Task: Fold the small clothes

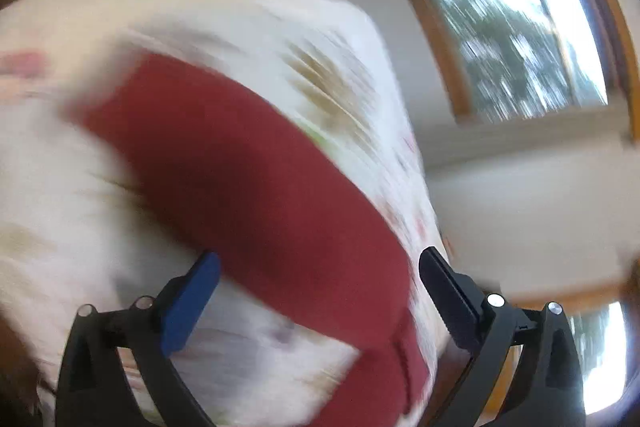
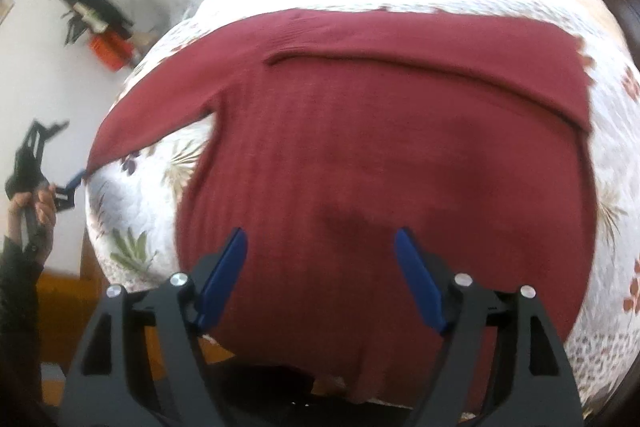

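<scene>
A dark red knit sweater (image 2: 380, 163) lies flat on a floral bedspread (image 2: 132, 187). One sleeve (image 2: 440, 47) is folded across its top; the other sleeve (image 2: 160, 107) stretches out to the left. My right gripper (image 2: 320, 239) is open just above the sweater's lower body, holding nothing. In the right wrist view, a hand holds my left gripper (image 2: 66, 187) at the bed's left edge, its blue fingertip by the stretched sleeve's cuff. The left wrist view is motion-blurred: the red sleeve (image 1: 248, 163) runs between the wide-apart fingers of my left gripper (image 1: 320, 263), which is open.
The bed's left edge drops to a wooden floor (image 2: 60, 287). An orange crate (image 2: 110, 51) and black gear (image 2: 96, 7) stand by the white wall. A wood-framed window (image 1: 516, 39) is beyond the bed. A sleeved forearm (image 2: 20, 279) is at far left.
</scene>
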Available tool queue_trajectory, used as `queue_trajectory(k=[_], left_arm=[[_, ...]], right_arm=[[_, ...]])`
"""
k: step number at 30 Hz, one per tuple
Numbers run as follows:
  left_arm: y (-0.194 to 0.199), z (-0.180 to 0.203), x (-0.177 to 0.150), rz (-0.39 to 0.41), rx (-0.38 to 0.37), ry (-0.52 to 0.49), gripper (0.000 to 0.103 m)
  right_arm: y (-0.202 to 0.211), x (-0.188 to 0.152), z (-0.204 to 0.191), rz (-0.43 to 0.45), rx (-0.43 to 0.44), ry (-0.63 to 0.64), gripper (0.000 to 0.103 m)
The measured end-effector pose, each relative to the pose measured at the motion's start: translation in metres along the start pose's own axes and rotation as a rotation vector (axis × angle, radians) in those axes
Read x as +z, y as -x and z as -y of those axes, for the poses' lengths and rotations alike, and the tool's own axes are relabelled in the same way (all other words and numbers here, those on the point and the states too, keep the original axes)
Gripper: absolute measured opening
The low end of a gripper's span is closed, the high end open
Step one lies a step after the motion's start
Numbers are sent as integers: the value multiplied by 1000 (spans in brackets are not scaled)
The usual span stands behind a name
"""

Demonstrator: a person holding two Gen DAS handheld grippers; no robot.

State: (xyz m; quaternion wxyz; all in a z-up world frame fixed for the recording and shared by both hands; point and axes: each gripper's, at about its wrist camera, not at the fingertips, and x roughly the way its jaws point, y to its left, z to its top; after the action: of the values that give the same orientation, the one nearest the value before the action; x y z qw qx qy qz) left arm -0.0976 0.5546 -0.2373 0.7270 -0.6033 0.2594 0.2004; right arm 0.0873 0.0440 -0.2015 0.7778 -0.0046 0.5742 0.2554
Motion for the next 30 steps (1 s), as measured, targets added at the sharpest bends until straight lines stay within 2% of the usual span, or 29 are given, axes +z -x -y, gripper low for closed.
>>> queue_trajectory(k=[3,6,8,11,13,14,16,17,18,20,23,26,30], left_arm=[[20,-40,24,49,-7,94,99],[17,-70,36,43,-9,200,99],[11,-77,42,45,-7,232,99],[3,-74,54,56,4,198,99],[-5,-75,57,42,15,187,88],[-9,-77,59,29,48,191,76],[-10,-86,67,22,65,232,59],[-6,-90,67,23,63,246,40],[-4,-94,67,21,53,260,27],[-2,-93,67,22,37,255,20],[2,-76,67,41,55,193,17],[14,-43,68,85,6,151,16],[22,57,53,91,-81,-88,16]], right_arm=[[-4,4,-20,-12,18,53,76],[-6,7,-34,-16,24,87,76],[-6,9,-38,-14,28,85,76],[-2,8,-41,-4,23,85,76],[0,5,-39,2,16,77,76],[0,4,-38,3,12,70,76],[4,1,-32,10,5,48,76],[6,0,-27,14,3,34,76],[6,-1,-24,16,1,21,77],[7,-3,-16,16,2,-7,77],[8,-4,-9,16,2,-18,77],[11,-3,-2,28,-1,-23,77],[17,-1,13,49,-13,-48,77]])
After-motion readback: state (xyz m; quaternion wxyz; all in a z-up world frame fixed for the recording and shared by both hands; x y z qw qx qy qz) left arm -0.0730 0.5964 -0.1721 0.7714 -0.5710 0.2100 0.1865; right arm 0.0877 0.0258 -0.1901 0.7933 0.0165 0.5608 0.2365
